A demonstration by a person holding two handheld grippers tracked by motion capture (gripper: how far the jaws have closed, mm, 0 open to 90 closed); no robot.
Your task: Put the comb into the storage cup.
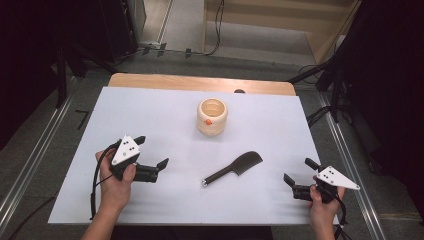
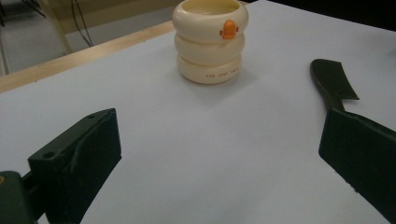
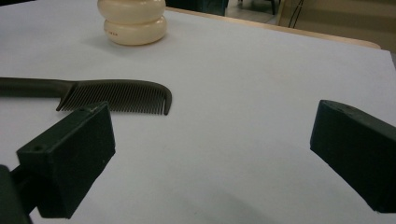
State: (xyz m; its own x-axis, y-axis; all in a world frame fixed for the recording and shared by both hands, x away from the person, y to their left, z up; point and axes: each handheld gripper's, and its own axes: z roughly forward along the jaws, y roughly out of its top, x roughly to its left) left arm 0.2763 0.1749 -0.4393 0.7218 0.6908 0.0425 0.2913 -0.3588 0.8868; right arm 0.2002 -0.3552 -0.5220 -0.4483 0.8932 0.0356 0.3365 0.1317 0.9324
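Plainly, the white bench point(image 1: 150, 110) carries a cream cup point(image 1: 212, 116) towards the back and a dark comb point(image 1: 234, 168) nearer, between both hand-held grippers. Left hand-held gripper point(image 1: 151, 151) and right point(image 1: 296, 170) gape wide, empty. Best approach the comb's handle squarely, low.

Glossy cream plastic cup point(image 1: 212, 116), matt dark plastic comb point(image 1: 234, 168), smooth white sheet over wooden table point(image 1: 200, 82)
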